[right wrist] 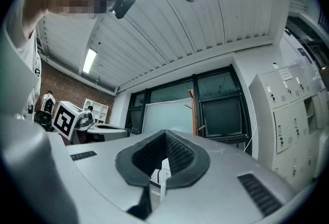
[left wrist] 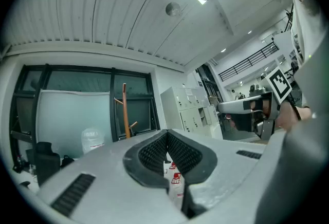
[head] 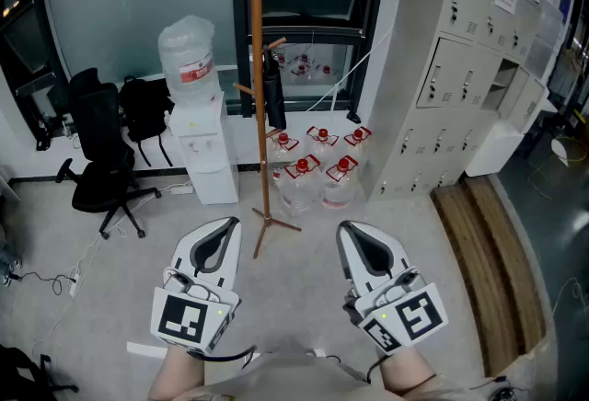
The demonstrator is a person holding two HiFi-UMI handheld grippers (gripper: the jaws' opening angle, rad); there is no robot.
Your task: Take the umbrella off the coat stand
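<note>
The slim black folded umbrella (head: 274, 94) hangs from a peg on the tall wooden coat stand (head: 258, 40), untouched, so I judge nothing of the job is done yet. My left gripper (head: 224, 226) and right gripper (head: 352, 230) are well short of it, both with jaws pressed together and empty. The approach, the grasp and the lift off the peg all remain.

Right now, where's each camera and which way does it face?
Head view: on the person's head, steeply down at the coat stand; left tongs, right tongs, forearms show.
Left gripper view: on the left tongs, toward the window; own shut jaws, right tongs show.
Right gripper view: on the right tongs, toward the same window; own shut jaws, left tongs show.
All three share the coat stand.
</note>
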